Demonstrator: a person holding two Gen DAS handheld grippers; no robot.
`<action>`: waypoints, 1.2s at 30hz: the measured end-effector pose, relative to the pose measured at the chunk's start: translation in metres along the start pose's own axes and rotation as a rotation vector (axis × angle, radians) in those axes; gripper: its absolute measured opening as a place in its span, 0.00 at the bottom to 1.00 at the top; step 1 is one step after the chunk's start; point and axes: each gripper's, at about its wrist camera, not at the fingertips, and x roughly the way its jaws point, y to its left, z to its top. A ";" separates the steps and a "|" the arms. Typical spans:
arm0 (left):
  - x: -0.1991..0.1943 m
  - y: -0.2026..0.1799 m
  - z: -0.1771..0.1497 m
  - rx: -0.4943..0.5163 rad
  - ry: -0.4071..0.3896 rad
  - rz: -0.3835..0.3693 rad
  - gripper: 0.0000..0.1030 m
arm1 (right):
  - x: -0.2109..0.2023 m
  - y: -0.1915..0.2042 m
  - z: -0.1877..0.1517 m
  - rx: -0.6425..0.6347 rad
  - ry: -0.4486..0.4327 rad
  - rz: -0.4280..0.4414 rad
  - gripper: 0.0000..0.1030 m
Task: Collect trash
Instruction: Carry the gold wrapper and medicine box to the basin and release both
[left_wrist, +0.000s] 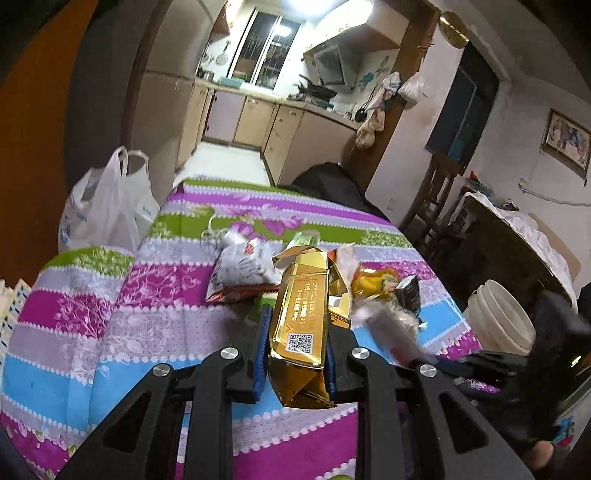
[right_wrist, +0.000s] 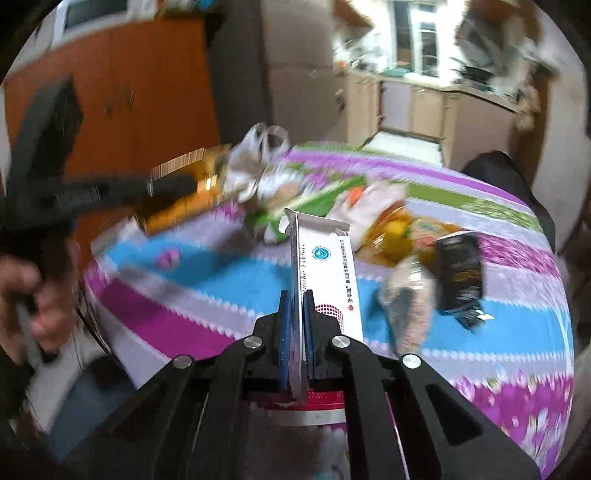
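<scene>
My left gripper (left_wrist: 297, 325) is shut on a crushed gold box (left_wrist: 301, 317) with a QR code, held above the striped tablecloth. In the right wrist view the left gripper (right_wrist: 177, 188) with the gold box (right_wrist: 181, 214) shows blurred at left. My right gripper (right_wrist: 296, 302) is shut on a flattened white carton (right_wrist: 325, 266) with a blue logo and red print, held upright; it shows blurred in the left wrist view (left_wrist: 388, 328). More trash lies on the table: a white printed wrapper (left_wrist: 243, 266), a yellow-orange wrapper (right_wrist: 399, 236), a black packet (right_wrist: 460, 273) and a clear wrapper (right_wrist: 410, 295).
The round table (left_wrist: 110, 317) has a purple, blue and green cloth. A white plastic bag (left_wrist: 107, 206) stands at its far left edge. A white bucket (left_wrist: 498, 321) sits on the floor to the right. A black chair back (left_wrist: 332, 181) is behind the table.
</scene>
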 end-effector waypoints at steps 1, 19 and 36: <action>-0.003 -0.008 0.001 0.014 -0.015 -0.005 0.24 | -0.011 -0.002 0.004 0.020 -0.033 -0.013 0.05; 0.005 -0.264 0.052 0.311 -0.190 -0.269 0.24 | -0.184 -0.145 0.036 0.235 -0.250 -0.517 0.06; 0.122 -0.510 0.048 0.540 -0.055 -0.365 0.24 | -0.235 -0.331 -0.010 0.511 -0.031 -0.645 0.06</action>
